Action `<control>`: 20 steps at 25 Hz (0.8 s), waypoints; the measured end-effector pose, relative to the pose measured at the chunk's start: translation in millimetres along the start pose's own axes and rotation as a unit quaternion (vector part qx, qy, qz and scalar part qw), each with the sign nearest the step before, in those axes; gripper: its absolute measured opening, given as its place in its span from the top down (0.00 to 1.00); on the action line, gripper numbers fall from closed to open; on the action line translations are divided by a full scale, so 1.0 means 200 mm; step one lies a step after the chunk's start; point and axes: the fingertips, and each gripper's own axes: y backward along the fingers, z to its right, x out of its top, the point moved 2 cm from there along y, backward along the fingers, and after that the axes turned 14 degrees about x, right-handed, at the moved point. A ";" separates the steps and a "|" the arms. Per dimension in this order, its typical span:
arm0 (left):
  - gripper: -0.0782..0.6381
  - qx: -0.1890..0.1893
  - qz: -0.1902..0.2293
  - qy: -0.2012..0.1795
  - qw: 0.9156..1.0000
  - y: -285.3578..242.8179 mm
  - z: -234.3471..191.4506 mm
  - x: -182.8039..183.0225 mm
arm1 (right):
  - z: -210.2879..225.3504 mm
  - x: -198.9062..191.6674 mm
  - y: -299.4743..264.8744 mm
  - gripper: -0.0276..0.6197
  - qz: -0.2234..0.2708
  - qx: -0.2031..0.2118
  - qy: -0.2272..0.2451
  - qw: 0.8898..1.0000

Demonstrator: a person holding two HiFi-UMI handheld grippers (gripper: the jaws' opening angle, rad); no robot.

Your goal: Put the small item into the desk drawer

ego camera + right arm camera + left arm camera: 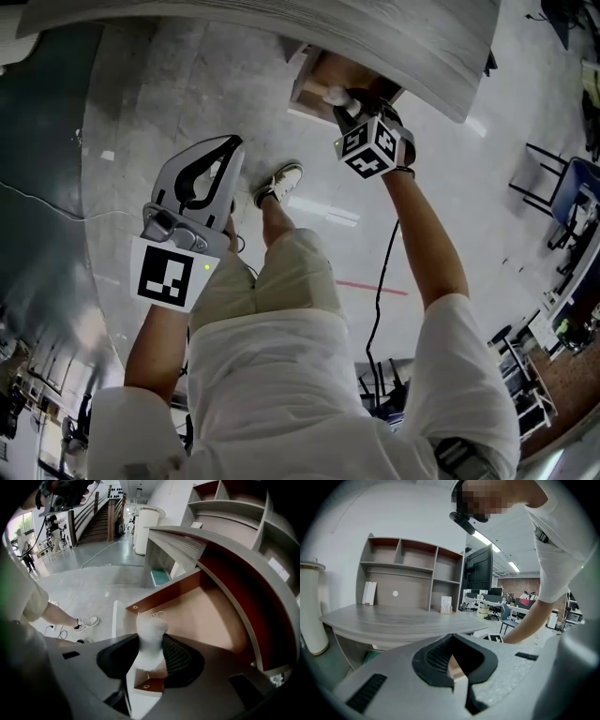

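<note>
The person stands bent over at the front of the worktop [393, 620], one tool in each hand. The drawer [211, 616] under the worktop's edge is pulled out, showing its pale tan floor and red-brown walls.

The right tool [150, 648] points steeply down into the mouth of that drawer. Its jaws stand partly apart, as wide as the small white item [151, 630] clamped between them, with a dark pad pressing on either side. The item looks soft and fuzzy, with loose threads at its top. It sticks out past the tips of the jaws and hangs over the drawer's near end, gripped by the tool rather than lying on the drawer floor. From above, it shows as a white blob just inside the drawer's front, right under the lip of the worktop.

The left tool [228, 145] is held off to the side, well apart from the drawer, aimed roughly level toward the desk. Its jaws are closed tip to tip, and nothing is caught in the oval hollow between them.

A shelf unit [412, 573] stands on the back of the worktop. A white column [311, 611] rises at the far left, and the person's shoe [279, 181] rests on the grey floor [169, 84].
</note>
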 end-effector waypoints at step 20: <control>0.88 0.011 -0.011 0.008 1.000 0.01 -0.07 -0.06 | -0.01 0.01 -0.19 0.71 -0.054 0.040 0.015 0.998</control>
